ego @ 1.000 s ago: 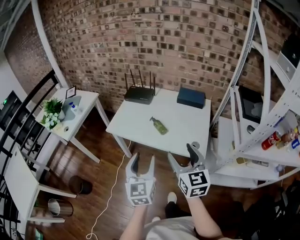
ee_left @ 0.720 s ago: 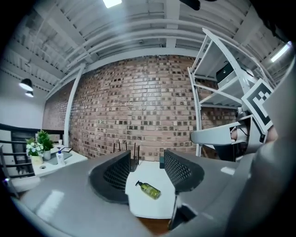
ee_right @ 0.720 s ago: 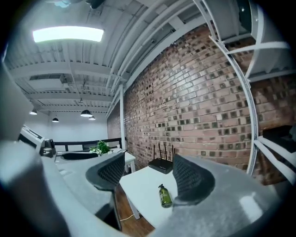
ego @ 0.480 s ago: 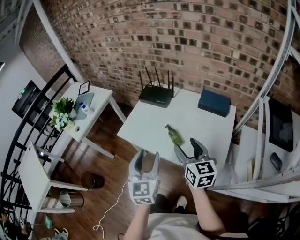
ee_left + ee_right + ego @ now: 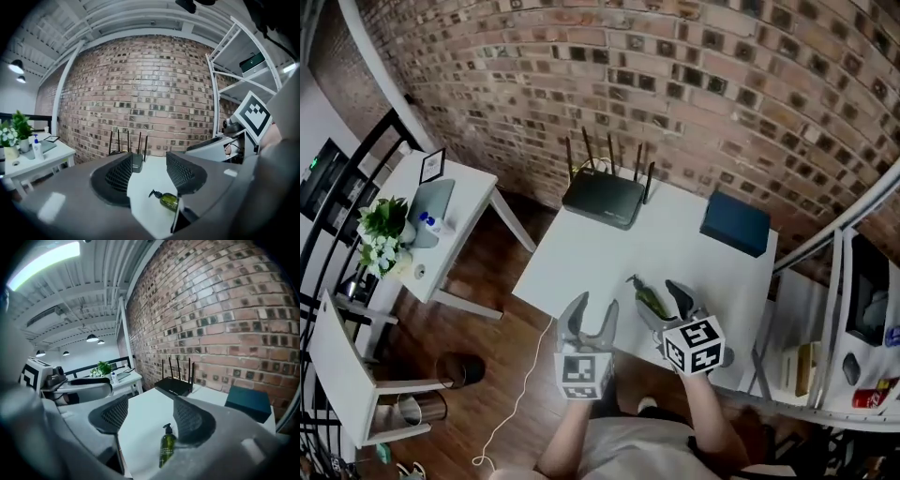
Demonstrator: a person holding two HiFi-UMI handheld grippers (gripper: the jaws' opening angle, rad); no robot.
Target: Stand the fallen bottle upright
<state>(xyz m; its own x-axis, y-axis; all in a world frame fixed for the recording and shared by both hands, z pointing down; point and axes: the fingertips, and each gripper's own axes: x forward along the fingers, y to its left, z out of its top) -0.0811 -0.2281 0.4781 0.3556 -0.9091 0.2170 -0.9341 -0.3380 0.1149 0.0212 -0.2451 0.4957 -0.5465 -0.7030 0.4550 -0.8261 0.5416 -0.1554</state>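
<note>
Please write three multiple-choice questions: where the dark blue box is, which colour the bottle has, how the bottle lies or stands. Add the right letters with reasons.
1. Where is the dark blue box?
A. on the router
B. on the white table, right of the router in the head view
C. under the white table

2. Which colour is the bottle?
A. red
B. white
C. green

3. How is the bottle?
A. lying on its side
B. standing upright
C. standing upside down

Key: 1 B, it rests on the tabletop beside the router. 2 C, both gripper views show green. 3 A, it lies flat on the white table.
</note>
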